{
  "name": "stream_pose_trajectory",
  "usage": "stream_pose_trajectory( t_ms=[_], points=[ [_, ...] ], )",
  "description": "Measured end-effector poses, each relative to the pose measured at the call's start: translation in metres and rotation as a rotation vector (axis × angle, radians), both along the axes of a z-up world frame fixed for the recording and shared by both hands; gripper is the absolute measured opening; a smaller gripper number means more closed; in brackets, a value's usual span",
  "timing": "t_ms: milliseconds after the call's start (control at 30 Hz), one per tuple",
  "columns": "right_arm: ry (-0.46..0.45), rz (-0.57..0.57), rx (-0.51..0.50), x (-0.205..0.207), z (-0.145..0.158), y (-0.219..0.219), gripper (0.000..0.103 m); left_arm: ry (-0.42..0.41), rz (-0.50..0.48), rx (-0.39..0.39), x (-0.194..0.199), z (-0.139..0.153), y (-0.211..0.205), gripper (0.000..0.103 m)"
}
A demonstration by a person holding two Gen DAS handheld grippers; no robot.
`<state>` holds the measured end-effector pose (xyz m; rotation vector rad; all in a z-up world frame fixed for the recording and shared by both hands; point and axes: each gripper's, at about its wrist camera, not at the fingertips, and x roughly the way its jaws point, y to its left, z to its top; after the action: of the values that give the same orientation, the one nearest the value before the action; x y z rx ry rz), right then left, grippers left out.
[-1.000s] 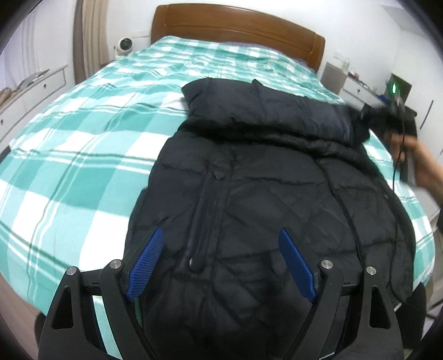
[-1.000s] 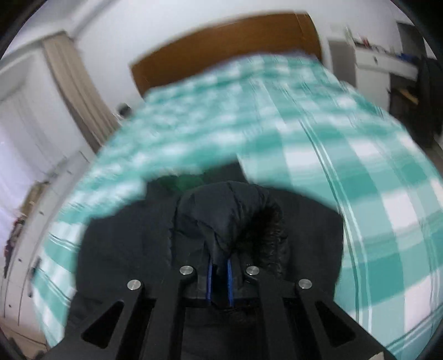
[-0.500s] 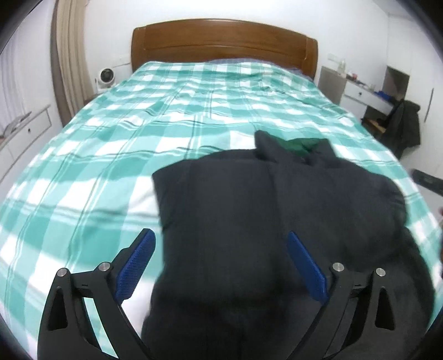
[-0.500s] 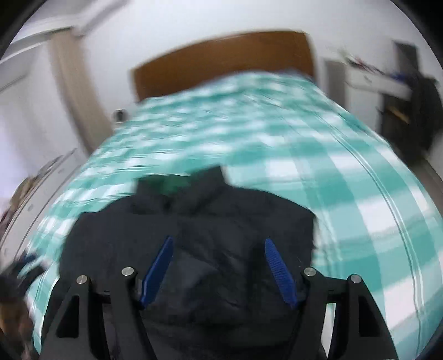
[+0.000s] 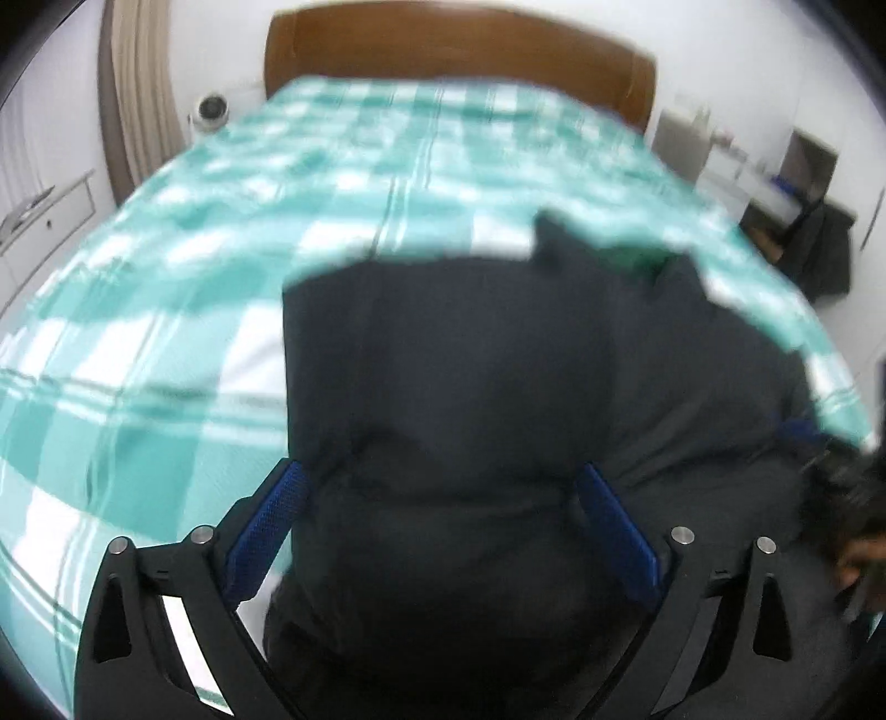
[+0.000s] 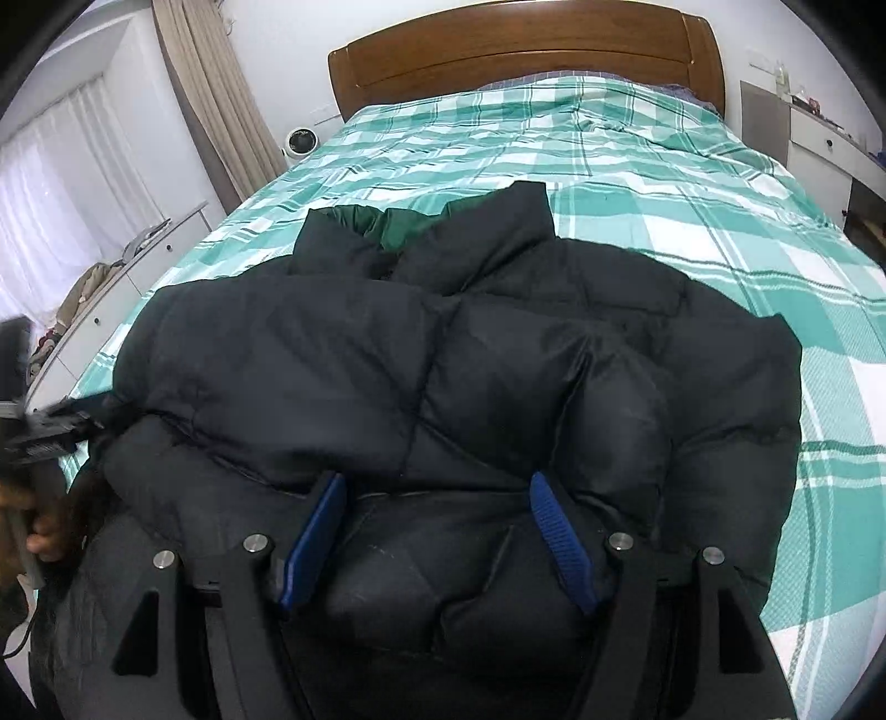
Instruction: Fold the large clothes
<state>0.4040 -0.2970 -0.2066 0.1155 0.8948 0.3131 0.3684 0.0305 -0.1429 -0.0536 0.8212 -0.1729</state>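
Both grippers (image 5: 440, 515) (image 6: 437, 518) hover, jaws apart, over jacket (image 6: 443, 360).

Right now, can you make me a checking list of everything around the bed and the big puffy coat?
Surface: green and white checked bedspread covering the bed.
Job's things: black quilted puffer jacket, folded in on itself near the bed's foot, green lining showing at the collar.
Clutter: nothing seen on the bedspread besides the jacket.
Grippers: left gripper open above the jacket; right gripper open above the jacket, holding nothing.
Cables: nothing seen for certain.
Surroundings: brown wooden headboard, beige curtain, small round white fan, white drawer unit.
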Motion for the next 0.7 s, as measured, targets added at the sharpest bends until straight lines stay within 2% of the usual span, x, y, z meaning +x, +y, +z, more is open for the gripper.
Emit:
stream_pose_trajectory(
  t_ms=[100, 167, 300, 367, 433, 533, 700],
  points=[
    [-0.008, -0.003, -0.002, -0.003, -0.004, 0.002, 0.071, -0.034, -0.005, -0.032, 0.02, 0.021, -0.007, 0.1],
    [-0.017, -0.006, -0.013, -0.006, -0.005, 0.004, 0.071, -0.024, 0.01, -0.035, 0.043, 0.019, -0.01, 0.1],
    [-0.03, -0.004, -0.005, -0.007, -0.009, 0.004, 0.071, 0.148, 0.106, -0.019, 0.098, -0.028, -0.003, 0.102],
    [-0.034, -0.001, 0.013, -0.01, -0.009, 0.003, 0.071, 0.213, 0.122, -0.07, 0.11, -0.055, 0.006, 0.103],
    [-0.036, 0.001, 0.027, -0.01, -0.011, 0.001, 0.071, 0.215, 0.133, -0.089, 0.107, -0.063, 0.01, 0.103],
    [-0.043, -0.001, 0.036, -0.011, -0.014, 0.0, 0.071, 0.21, 0.125, -0.049, 0.106, -0.07, 0.004, 0.102],
    [-0.059, -0.005, 0.034, -0.012, -0.017, 0.0, 0.071, 0.182, 0.127, -0.055, 0.106, -0.076, 0.003, 0.102]
  ],
)
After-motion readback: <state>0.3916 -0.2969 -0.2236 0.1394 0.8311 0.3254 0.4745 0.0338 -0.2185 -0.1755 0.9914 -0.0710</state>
